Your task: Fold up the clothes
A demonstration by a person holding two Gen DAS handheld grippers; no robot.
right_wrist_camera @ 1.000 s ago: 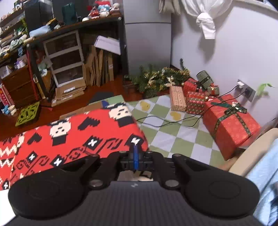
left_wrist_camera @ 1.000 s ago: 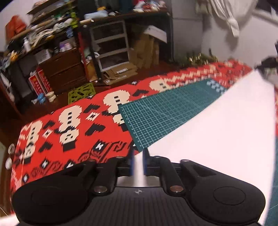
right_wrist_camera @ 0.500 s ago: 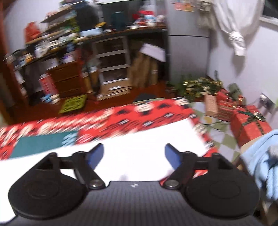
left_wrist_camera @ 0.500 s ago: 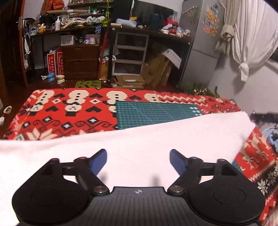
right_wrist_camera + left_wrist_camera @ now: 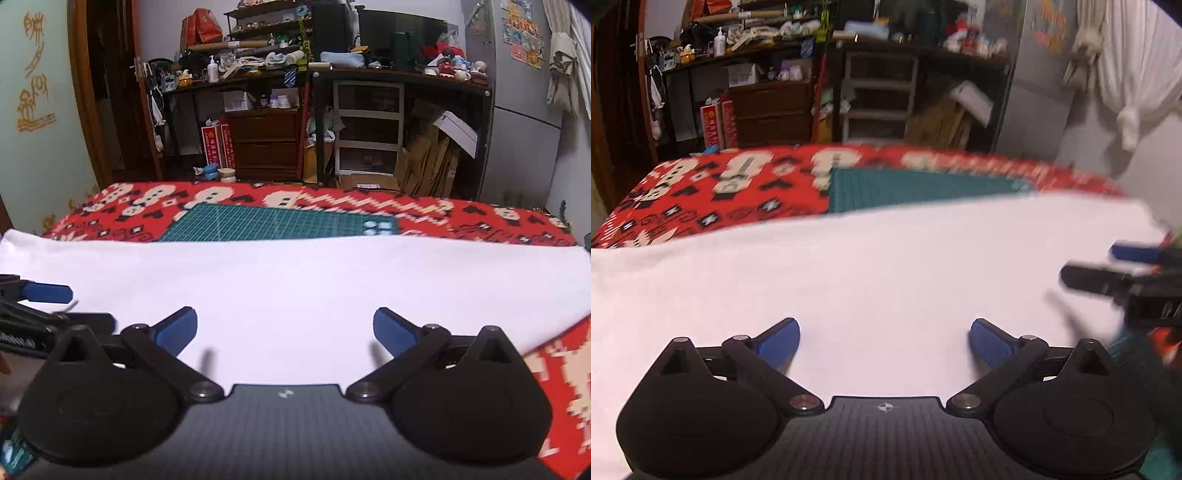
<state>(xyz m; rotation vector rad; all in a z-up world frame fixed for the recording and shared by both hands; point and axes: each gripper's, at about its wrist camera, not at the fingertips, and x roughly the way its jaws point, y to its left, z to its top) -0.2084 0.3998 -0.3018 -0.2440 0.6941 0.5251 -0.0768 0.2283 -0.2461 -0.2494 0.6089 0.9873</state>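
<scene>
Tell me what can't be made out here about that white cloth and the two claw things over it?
- White garment: its near edge is hidden behind the right gripper body in the right wrist view; what kind of clothing it is cannot be told.
- Left wrist view: motion blur smears the red patterned cover and green cutting mat.
- Both grippers are open, left gripper included; whether the blue pads touch the cloth is unclear.
</scene>
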